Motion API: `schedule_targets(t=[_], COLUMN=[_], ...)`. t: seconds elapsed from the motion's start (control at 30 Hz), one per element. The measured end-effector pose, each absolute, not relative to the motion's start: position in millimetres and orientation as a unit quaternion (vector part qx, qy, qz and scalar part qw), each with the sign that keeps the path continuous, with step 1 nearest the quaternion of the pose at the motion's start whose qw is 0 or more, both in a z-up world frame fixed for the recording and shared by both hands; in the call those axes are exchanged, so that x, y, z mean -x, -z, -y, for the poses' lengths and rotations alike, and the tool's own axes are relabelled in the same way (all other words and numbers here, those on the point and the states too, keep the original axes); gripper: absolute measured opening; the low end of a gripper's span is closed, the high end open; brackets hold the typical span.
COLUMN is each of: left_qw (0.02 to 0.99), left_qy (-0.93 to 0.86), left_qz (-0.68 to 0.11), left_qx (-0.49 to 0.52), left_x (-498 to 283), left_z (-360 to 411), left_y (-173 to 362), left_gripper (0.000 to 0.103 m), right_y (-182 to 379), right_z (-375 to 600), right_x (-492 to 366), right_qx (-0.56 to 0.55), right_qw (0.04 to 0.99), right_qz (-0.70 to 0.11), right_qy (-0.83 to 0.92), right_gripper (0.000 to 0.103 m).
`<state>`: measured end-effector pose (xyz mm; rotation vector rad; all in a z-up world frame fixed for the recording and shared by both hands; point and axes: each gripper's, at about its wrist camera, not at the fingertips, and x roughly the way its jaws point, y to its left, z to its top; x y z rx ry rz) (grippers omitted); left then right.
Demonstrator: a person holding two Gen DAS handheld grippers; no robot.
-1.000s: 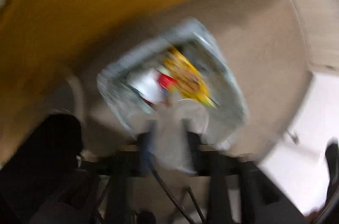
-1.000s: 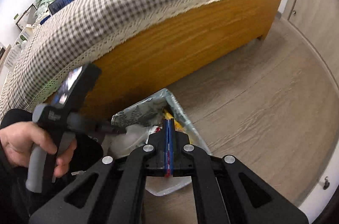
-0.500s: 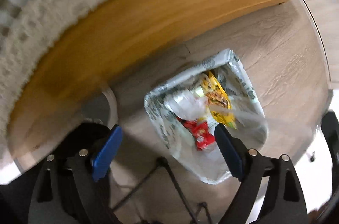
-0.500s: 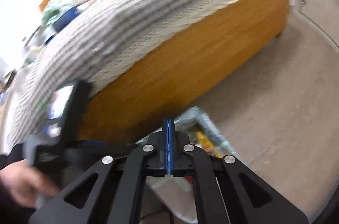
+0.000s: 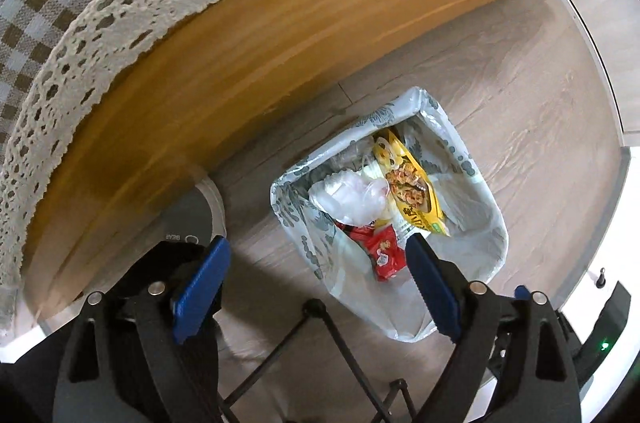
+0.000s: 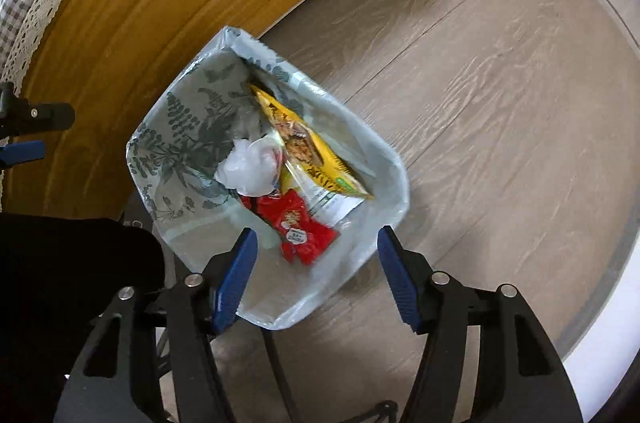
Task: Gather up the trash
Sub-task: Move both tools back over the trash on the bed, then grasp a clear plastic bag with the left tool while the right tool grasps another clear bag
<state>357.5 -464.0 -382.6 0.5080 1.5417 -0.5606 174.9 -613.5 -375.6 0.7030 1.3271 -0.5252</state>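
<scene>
While right gripper (image 6: pixel 316 263) opens, bin (image 6: pixel 394 159) lies below

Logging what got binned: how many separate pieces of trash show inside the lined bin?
3: yellow snack bag along the far side, crumpled white plastic beside it, red wrapper nearest the grippers. More may lie underneath.

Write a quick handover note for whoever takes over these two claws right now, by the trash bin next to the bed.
Left claw: open, empty, above the bin.
Right claw: jaws opening, nothing between them, over the bin's near edge.
Lined bin stands on the floor beside the bed frame.
Done: inside lie a yellow snack bag, a red wrapper and a crumpled white plastic bag.
Left: no loose trash visible here; look elsewhere.
</scene>
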Motion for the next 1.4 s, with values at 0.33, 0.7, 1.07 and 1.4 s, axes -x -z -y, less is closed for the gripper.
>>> schedule_targets(t=[0.33,0.7,1.07,1.4], left_qw=[0.649,0.675,0.796,0.866], left_qy=[0.273,0.401,0.389,0.23], left_qz=[-0.674,-0.605,-0.461,-0.445], left_qx=[-0.224,-0.13,-0.06,-0.009], left_x=[-349.4,-369.0,-524.8,-721.1], left_z=[465.5,441.5,342.2,219.2], left_y=[374.0,271.8,112.9,73.6], left_gripper=[0.086,0.086,0.088,0.088], right_y=[337.1,221.7,101.1,76.6], right_z=[611.2,645.7,623.7,587.8], right_x=[-202.4,-251.0,-413.7,-599.8], right_qx=[-0.262,-0.153,-0.09,-0.076], right_qw=[0.728,0.782,0.885,0.937], right_qz=[-0.583,-0.513,-0.395,-0.333], right_qy=[0.247,0.32,0.229,0.078], right_gripper=[0.061,0.061,0.066,0.067])
